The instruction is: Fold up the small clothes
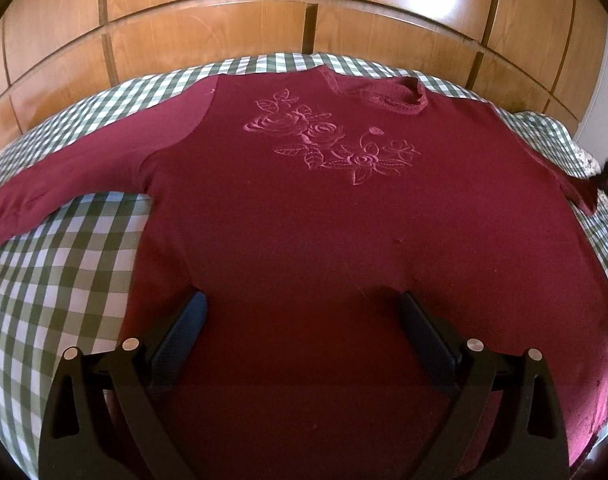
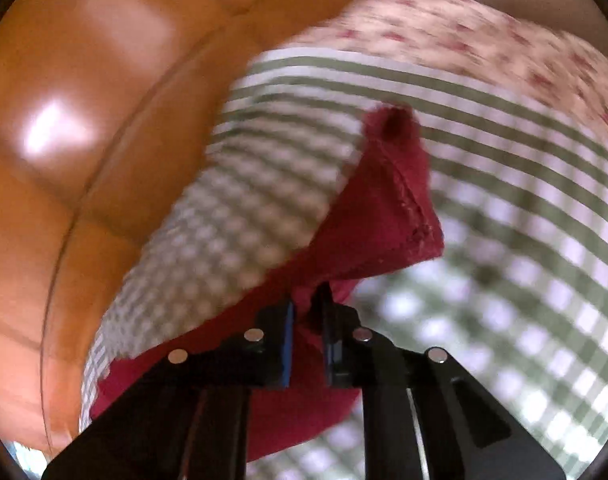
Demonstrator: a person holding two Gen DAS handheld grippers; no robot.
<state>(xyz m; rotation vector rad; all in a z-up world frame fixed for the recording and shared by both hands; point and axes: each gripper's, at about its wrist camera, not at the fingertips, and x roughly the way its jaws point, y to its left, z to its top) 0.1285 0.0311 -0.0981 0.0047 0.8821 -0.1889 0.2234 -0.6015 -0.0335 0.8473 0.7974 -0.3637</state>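
While left gripper (image 1: pixel 304 312) gapes, right gripper (image 2: pixel 307 300) pinching sleeve (image 2: pixel 399 208)

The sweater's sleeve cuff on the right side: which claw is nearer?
Right. The right claw is shut on the sleeve just behind its cuff. The left claw hangs open over the sweater body's lower part, touching neither sleeve.

The sweater (image 1: pixel 304 220) lies flat on the bedcover (image 1: pixel 64 272), neckline toward the wardrobe (image 1: pixel 224 20) behind. One sleeve (image 1: pixel 64 184) stretches left; a pillow (image 2: pixel 483 40) lies beyond the other sleeve's end.
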